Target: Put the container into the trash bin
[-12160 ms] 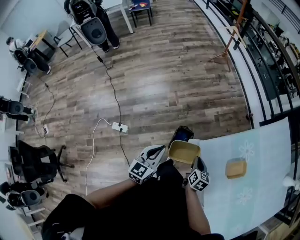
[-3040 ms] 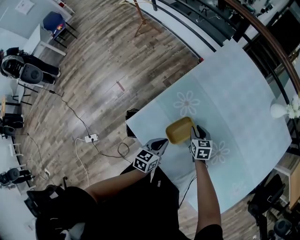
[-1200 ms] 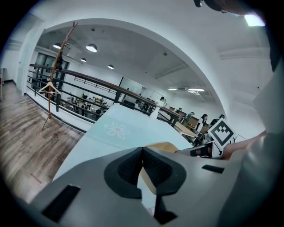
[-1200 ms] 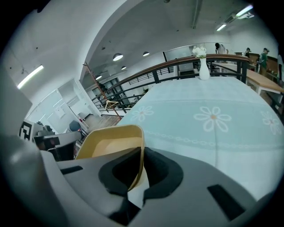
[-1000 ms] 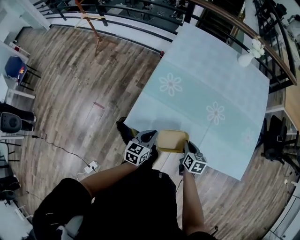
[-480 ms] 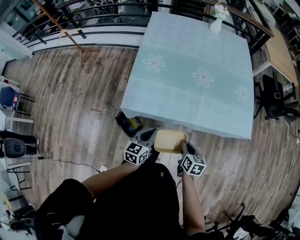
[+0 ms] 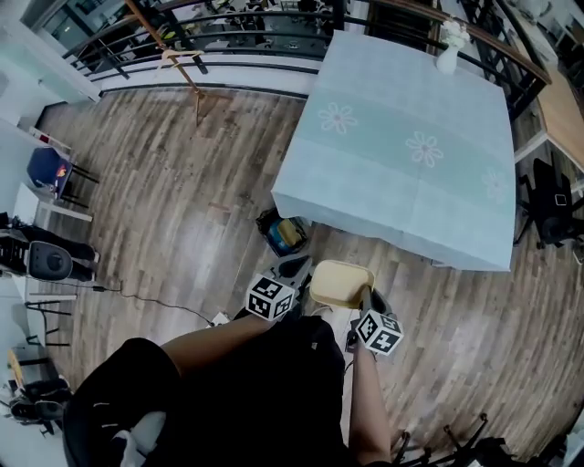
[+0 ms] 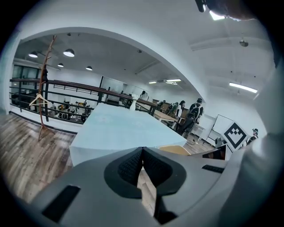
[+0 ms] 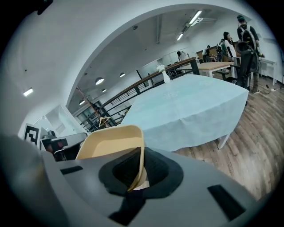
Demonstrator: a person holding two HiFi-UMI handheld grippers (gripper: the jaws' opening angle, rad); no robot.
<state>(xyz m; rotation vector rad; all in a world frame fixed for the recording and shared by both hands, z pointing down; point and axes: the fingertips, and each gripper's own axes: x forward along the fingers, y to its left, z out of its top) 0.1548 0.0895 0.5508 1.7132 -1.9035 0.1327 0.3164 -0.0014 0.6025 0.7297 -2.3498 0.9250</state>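
I'm standing on a wood-plank floor [image 7: 164, 210] in an open room. At the far left a blue chair [image 7: 44, 167] sits by a white wall. Further along, a wooden coat stand [image 7: 178, 64] stands in front of a dark railing [image 7: 246, 23]. To the right of that is the bench [image 7: 411, 173], draped in a pale blue cloth with flower prints, and a white vase [image 7: 447, 57] stands at its far edge. On the floor by the bench's near left corner is the dark trash bin [image 7: 281, 233], with something blue and yellow inside.

My left hand-held gripper [image 7: 294, 266] is closed, its pads pressed together with nothing between them. It hangs just to the left of the container [image 7: 340, 283]; I can't tell whether they touch. The container is a shallow tan tray, open side up. It is over the floor, closer to me than the bin, a little to the bin's right, and clear of the bench. My right hand-held gripper [image 7: 367, 297] is clamped on its right wall. In the right gripper view the thin tan rim runs down between the pads.
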